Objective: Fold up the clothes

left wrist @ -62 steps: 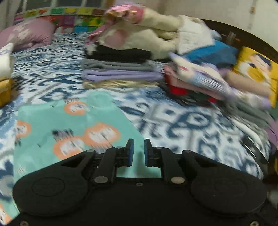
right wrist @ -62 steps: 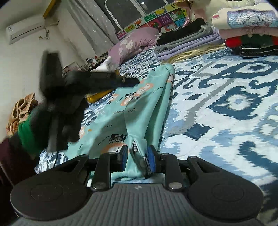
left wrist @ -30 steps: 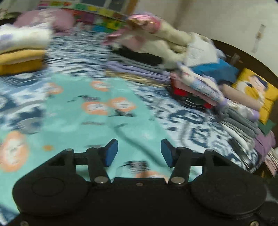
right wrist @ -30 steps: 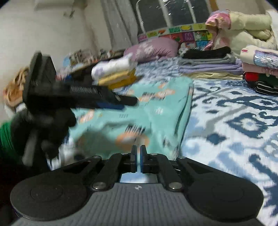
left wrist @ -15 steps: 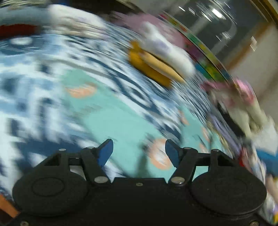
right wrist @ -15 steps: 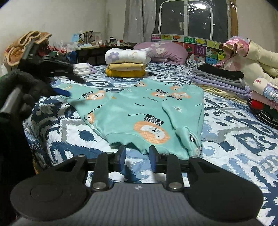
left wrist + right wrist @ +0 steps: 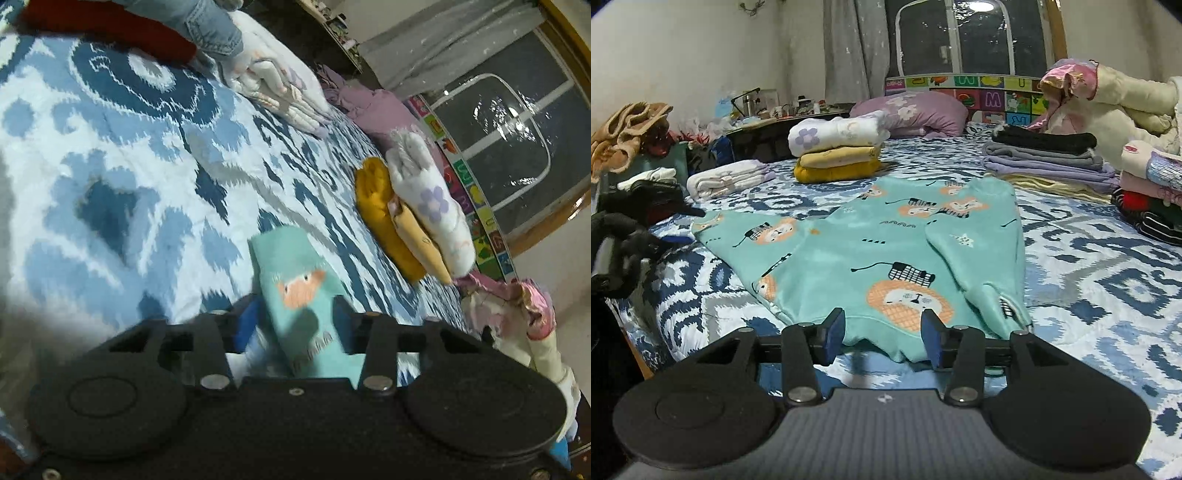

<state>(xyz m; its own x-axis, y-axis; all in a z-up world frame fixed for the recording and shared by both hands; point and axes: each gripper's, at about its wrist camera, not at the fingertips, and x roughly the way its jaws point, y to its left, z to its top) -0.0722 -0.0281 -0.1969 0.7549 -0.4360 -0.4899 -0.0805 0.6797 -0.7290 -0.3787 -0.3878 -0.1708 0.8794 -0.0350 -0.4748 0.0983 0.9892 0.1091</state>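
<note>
While the right gripper [image 7: 882, 334] hovered low at the near edge of the bed [image 7: 1108, 280], its jaws stood wide apart with nothing between them, the hem of the mint green sweatshirt [image 7: 871, 254] lying just beyond the blue pads. The sweatshirt was spread flat on the blue and white patterned bedspread, printed with orange lion faces; its right sleeve [image 7: 979, 258] was folded in along the body, while the left sleeve [image 7: 713, 221] reached out sideways toward the left gripper [image 7: 646, 221], seen at the left edge of the right wrist view in a dark-gloved hand [image 7: 624, 236].

From the left wrist view, tilted steeply, the left gripper [image 7: 295, 325] had its jaws apart too, and the cuff end of the left sleeve [image 7: 299, 291] lay between the fingers, touching neither pad as far as could be told; the right finger was blurred.

Beyond the sweatshirt sat a folded stack [image 7: 836, 155] of white, pale yellow and mustard garments, with a folded white pile [image 7: 727, 181] to its left and a lilac pillow [image 7: 916, 112] behind. To the right lay a stack of black, grey and lilac clothes [image 7: 1049, 158], then a mixed pile [image 7: 1152, 188] at the bed's right edge. A window [image 7: 956, 40] with a curtain stood behind the bed.
</note>
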